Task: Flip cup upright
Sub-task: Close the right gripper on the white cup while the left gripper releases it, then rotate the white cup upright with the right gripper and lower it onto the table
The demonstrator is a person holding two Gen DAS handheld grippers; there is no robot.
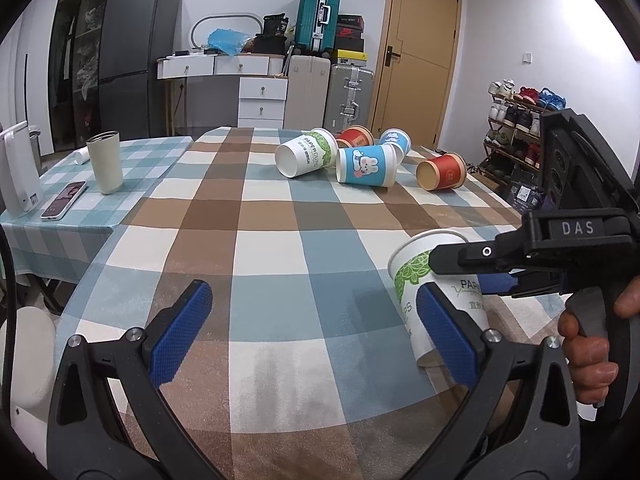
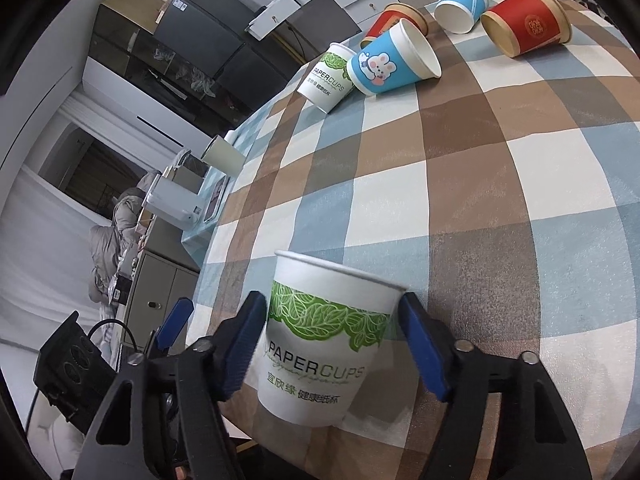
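Note:
A white paper cup with a green leaf band (image 2: 320, 336) is clamped between the blue pads of my right gripper (image 2: 332, 320), rim up and slightly tilted, near the table's front edge. The same cup (image 1: 432, 292) shows in the left wrist view at the right, held by the right gripper (image 1: 472, 276). My left gripper (image 1: 316, 320) is open and empty above the checked tablecloth (image 1: 280, 240), its right finger close beside the cup.
Several paper cups lie on their sides at the far end: a white-green one (image 1: 306, 152), blue rabbit cups (image 1: 366, 166), red ones (image 1: 442, 171). On the left stand a beige tumbler (image 1: 105, 162), a phone (image 1: 64, 200) and a white appliance (image 1: 18, 172).

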